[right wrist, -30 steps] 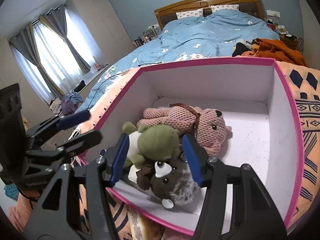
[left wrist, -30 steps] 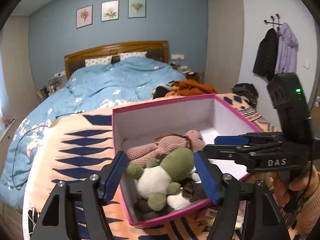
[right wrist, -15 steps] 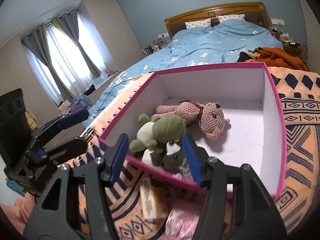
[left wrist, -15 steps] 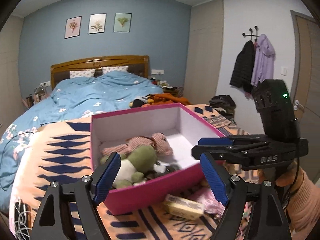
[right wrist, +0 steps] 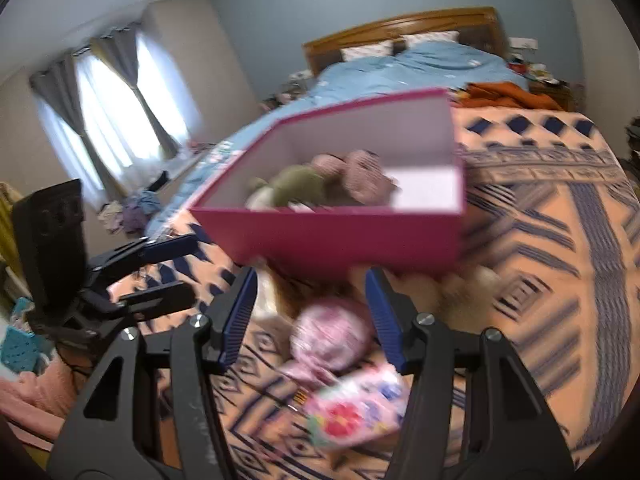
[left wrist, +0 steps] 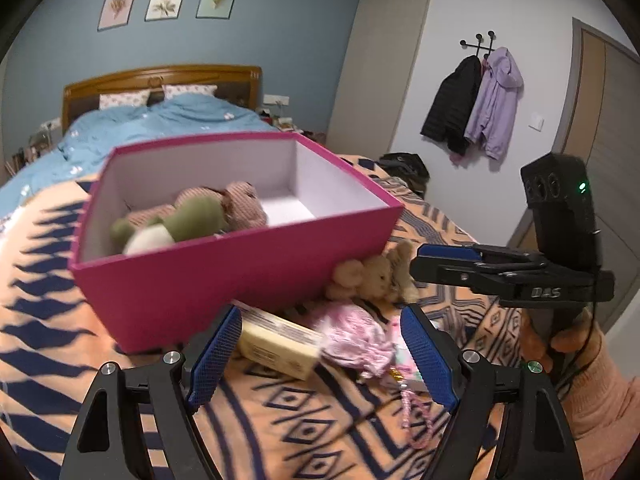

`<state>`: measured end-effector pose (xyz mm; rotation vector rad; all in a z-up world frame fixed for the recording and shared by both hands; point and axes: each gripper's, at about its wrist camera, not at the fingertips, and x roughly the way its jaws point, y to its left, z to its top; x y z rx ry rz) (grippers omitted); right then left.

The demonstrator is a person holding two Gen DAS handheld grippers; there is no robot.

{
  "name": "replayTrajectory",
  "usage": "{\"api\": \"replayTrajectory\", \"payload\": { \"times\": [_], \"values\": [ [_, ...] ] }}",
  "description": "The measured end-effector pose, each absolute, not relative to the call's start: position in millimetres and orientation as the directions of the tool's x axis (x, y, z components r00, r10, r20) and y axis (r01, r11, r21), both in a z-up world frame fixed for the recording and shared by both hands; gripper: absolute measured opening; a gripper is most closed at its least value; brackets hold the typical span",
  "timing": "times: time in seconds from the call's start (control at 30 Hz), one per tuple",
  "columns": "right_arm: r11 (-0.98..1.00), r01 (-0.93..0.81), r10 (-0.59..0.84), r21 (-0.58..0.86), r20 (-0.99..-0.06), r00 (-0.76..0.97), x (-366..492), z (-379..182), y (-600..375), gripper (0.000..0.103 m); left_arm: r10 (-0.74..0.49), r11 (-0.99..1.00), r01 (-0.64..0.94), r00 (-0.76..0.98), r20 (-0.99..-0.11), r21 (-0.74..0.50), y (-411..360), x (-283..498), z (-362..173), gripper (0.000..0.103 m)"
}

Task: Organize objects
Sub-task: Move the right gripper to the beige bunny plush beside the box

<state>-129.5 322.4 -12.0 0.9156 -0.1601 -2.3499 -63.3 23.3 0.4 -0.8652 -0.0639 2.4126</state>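
Two hand-held tongs hover over a patterned blanket [left wrist: 60, 344] at the foot of a bed. The left tongs [left wrist: 320, 356] have just been opening and stand wide, gripping nothing. Ahead of them sits a pink box [left wrist: 224, 276] holding plush toys [left wrist: 188, 220]. Just beyond their left tip lies a cream packet [left wrist: 276, 344], likely stiff and light, best pinched across its narrow sides. Between their tips lies a pink pouch [left wrist: 352, 336], probably soft and squashy; take it mid-body. The right tongs [right wrist: 312, 320] are open and empty, the pouch just past their tips.

Patterned blanket [left wrist: 60, 344], pink box [left wrist: 224, 280], yellow pack [left wrist: 276, 344]
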Motion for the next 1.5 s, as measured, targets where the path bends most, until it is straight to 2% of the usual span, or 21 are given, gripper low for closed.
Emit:
{"api": "replayTrajectory", "payload": {
  "times": [0.27, 0.37, 0.6, 0.9, 1.0, 1.03, 1.07, 1.2, 1.5],
  "values": [
    [-0.898, 0.344, -0.439, 0.275, -0.624, -0.646, -135.2, -33.6, 363.5, 0.058, 0.556, -0.82, -0.501, -0.583, -0.592, -0.278, 52.1, -73.4, -14.8, 0.083],
    [-0.922, 0.313, -0.385, 0.23, -0.64, -0.665, -142.3, -38.8, 368.8, 0.064, 0.554, -0.821, -0.496, -0.573, -0.604, -0.282, 59.0, -76.5, -18.2, 0.083],
    [-0.898, 0.325, -0.438, 0.296, -0.68, -0.588, -175.1, -64.2, 369.0, 0.065, 0.539, -0.831, -0.473, -0.558, -0.631, -0.291, 62.9, -84.0, -25.8, 0.083],
    [-0.865, 0.363, -0.499, 0.346, -0.674, -0.546, -187.6, -70.2, 366.2, 0.064, 0.541, -0.828, -0.484, -0.554, -0.633, -0.284, 71.4, -85.3, -26.1, 0.083],
    [-0.864, 0.356, -0.503, 0.357, -0.669, -0.548, -185.7, -69.5, 368.4, 0.055, 0.537, -0.829, -0.488, -0.555, -0.635, -0.275, 74.1, -84.5, -25.5, 0.083],
    [-0.864, 0.353, -0.503, 0.36, -0.668, -0.549, -185.3, -69.2, 369.7, 0.043, 0.538, -0.829, -0.488, -0.555, -0.635, -0.275, 73.8, -84.7, -25.1, 0.083],
    [-0.862, 0.349, -0.505, 0.367, -0.669, -0.545, -185.2, -69.4, 371.3, 0.036, 0.538, -0.828, -0.488, -0.556, -0.634, -0.276, 73.4, -84.6, -25.0, 0.083],
    [-0.852, 0.337, -0.524, 0.401, -0.662, -0.536, -180.9, -71.5, 376.0, 0.034, 0.538, -0.829, -0.487, -0.555, -0.635, -0.277, 73.1, -84.4, -25.1, 0.083],
    [-0.798, 0.328, -0.598, 0.505, -0.6, -0.531, -166.4, -61.7, 391.8, 0.02, 0.539, -0.827, -0.491, -0.555, -0.634, -0.273, 72.2, -82.7, -25.4, 0.083]
  ]
}}
